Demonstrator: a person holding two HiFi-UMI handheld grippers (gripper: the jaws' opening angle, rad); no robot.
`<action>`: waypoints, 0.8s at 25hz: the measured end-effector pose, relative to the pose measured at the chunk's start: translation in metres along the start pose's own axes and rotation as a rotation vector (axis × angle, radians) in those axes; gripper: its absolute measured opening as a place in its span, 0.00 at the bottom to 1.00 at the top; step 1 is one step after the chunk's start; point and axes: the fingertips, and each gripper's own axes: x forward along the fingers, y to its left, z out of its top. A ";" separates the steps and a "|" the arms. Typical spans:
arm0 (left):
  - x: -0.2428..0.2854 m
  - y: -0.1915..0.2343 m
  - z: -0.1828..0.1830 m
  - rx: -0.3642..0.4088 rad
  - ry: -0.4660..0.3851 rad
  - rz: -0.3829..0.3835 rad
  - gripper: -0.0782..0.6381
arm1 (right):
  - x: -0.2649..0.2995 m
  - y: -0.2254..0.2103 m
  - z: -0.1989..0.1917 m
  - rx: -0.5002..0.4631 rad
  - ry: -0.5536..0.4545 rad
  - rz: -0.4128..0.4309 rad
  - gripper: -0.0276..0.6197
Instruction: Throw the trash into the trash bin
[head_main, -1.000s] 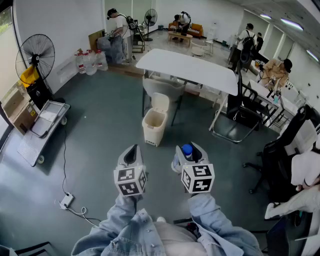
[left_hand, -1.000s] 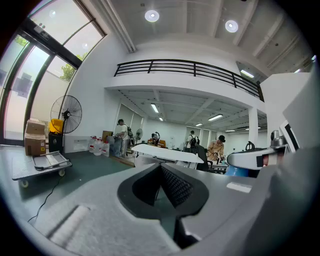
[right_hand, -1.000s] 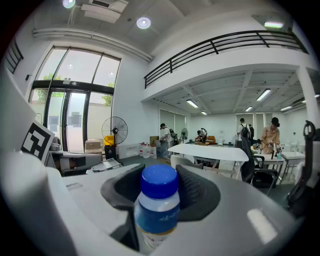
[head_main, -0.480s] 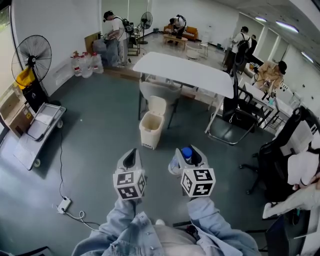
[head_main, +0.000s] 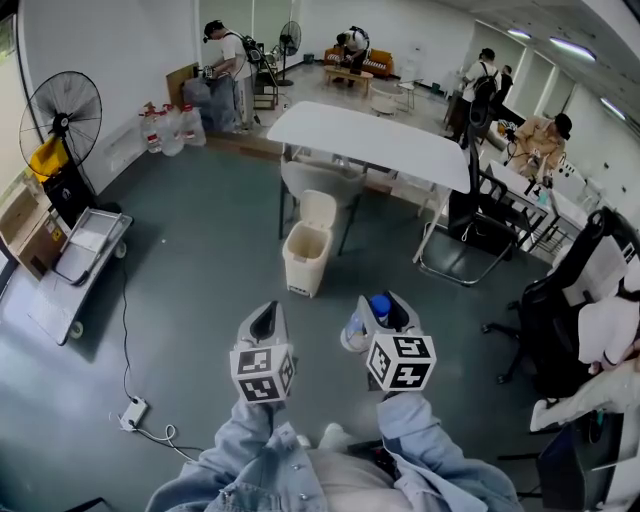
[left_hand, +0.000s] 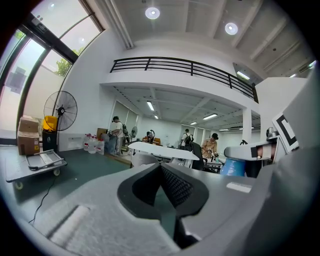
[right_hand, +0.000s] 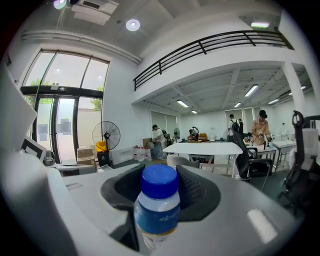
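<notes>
The head view looks from above the person, forward and steeply down at the floor, with the left gripper and right gripper near its bottom edge, the trash bin beyond them and the white table farther on. Each gripper view sits low behind its own jaws and faces nearly level across the room; the jaws fill the lower frame, and in the right gripper view the blue-capped bottle stands close to the lens. All three views share the white table, the standing fan at the left wall, and the people at the far end.
</notes>
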 end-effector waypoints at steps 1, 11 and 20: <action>0.003 0.001 -0.002 0.000 0.003 -0.001 0.12 | 0.003 -0.002 -0.003 0.008 0.005 -0.005 0.35; 0.058 0.009 0.003 -0.007 0.011 0.000 0.12 | 0.048 -0.026 0.005 0.039 0.018 0.002 0.35; 0.134 0.010 0.021 0.002 0.001 0.027 0.12 | 0.118 -0.066 0.027 0.041 0.022 0.031 0.35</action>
